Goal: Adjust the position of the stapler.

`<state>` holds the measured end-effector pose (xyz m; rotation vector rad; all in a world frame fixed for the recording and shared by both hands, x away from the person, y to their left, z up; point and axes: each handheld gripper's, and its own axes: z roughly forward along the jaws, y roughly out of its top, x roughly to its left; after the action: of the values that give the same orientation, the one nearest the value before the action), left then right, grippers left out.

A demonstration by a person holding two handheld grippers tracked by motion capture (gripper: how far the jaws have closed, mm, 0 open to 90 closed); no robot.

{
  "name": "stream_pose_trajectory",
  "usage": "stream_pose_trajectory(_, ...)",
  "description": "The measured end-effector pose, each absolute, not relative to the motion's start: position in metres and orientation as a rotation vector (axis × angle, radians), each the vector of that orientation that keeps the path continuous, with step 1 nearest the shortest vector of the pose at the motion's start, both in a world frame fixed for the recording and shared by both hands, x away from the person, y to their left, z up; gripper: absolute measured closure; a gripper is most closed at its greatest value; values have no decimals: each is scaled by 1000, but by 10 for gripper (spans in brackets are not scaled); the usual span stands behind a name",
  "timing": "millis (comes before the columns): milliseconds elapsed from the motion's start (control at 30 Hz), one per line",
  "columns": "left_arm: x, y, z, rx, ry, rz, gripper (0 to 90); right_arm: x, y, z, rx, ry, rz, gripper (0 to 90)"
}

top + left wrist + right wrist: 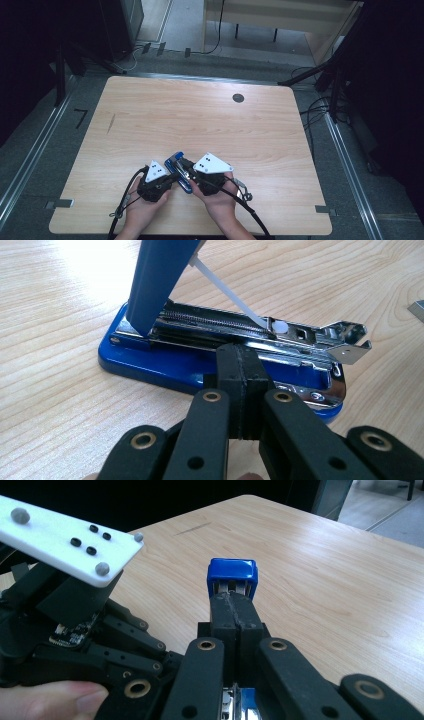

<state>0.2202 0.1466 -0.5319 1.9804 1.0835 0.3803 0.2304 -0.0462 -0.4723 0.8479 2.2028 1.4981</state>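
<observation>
Because the blue stapler is hinged open, each pair of tongs appears to have its own job. The left tongs are pressed together with nothing between them. Their joined tips sit against the near side of the stapler, where the blue base meets the steel magazine. I judge that they are there as a blunt finger to pin the base down on the bench, so the stapler does not rise or slide while its top is worked.

The right tongs are also pressed together and pinch nothing. Just beyond their tips stands the blue end of the lid, and the tips seem to touch it from below. Whether they bear its weight or only rest against it I cannot tell. Seen from the left tongs, the lid rises steeply from the hinge, ahead and to the left of the tips, and the white pusher rod slants from it down to the magazine. Propping the lid this way leaves the magazine channel exposed, which would suit loading or checking staples.

From above, the stapler lies between the two tongs, which come at it from opposite sides, near the person's edge of the bench. With both pairs closed, neither can grasp. This looks like a brace-and-lever hold, and a slip of the left tips off the narrow rail would let the base tip up.
</observation>
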Motion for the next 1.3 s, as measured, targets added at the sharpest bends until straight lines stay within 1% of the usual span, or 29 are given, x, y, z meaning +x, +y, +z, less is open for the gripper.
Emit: stream_pose_trajectory(1300,220,146,-532,1982,1083,385,900,261,-15,-459,811,2205,1483,900)
